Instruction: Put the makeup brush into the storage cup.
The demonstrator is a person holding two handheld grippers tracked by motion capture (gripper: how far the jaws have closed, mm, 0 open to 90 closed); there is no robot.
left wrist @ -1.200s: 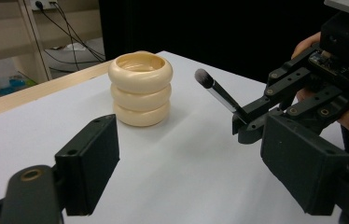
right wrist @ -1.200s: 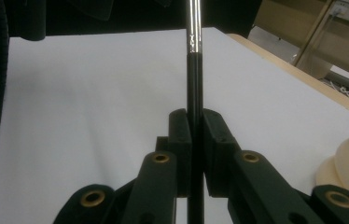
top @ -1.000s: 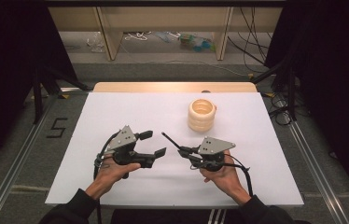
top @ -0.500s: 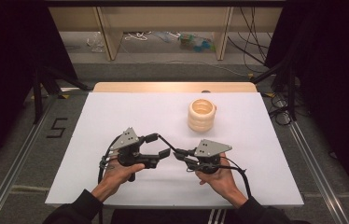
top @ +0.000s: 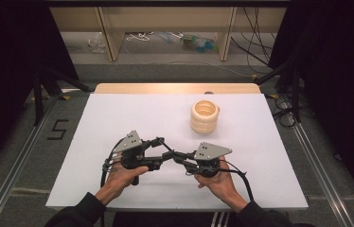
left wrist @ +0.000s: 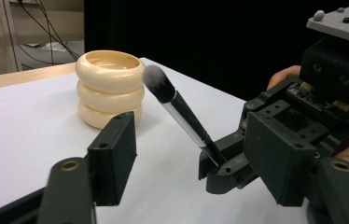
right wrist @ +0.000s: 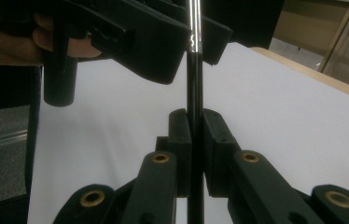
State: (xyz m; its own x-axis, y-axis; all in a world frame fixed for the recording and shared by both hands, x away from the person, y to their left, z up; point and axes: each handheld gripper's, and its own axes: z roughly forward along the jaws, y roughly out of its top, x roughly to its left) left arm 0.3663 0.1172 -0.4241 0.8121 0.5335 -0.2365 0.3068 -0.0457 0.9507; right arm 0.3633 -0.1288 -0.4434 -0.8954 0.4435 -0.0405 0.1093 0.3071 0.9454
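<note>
Job in hand: judged as a brush handover, R to L, w/ the holder the likely end point.
Brush (left wrist: 182, 116): in the air over the near-centre worktop (top: 118, 113), between the two grippers; bristle end up and pointing toward the holder, handle end low.
Right gripper (right wrist: 195, 122): fingers (right wrist: 180, 140) clenched on the black handle, pads tight on both sides; it carries the brush alone.
Left gripper (top: 161, 151): fingers (left wrist: 114, 154) apart, and they have just been closing in. The brush shaft runs between them, w/ gaps on both sides in the left gripper view, so no grip yet.
Contact check: in the right gripper view the silver ferrule passes up through the left fingers; the angle is poor there, so a light touch on one pad can't be ruled out.
Holder (top: 205, 116): cream, three stacked rings, open top; stands upright right of centre, farther off than both hands, well apart from them. Nothing seen sticking out of it.
Done so far: brush is up off the worktop, held firm; L gripper is lined up around the shaft.
Left to do: L fingers need to finish closing on the shaft, R fingers then let go; after that, prob. carry the brush far-right to the holder and drop it in.
Progress est.: early to mid; the handover isn't complete.
</note>
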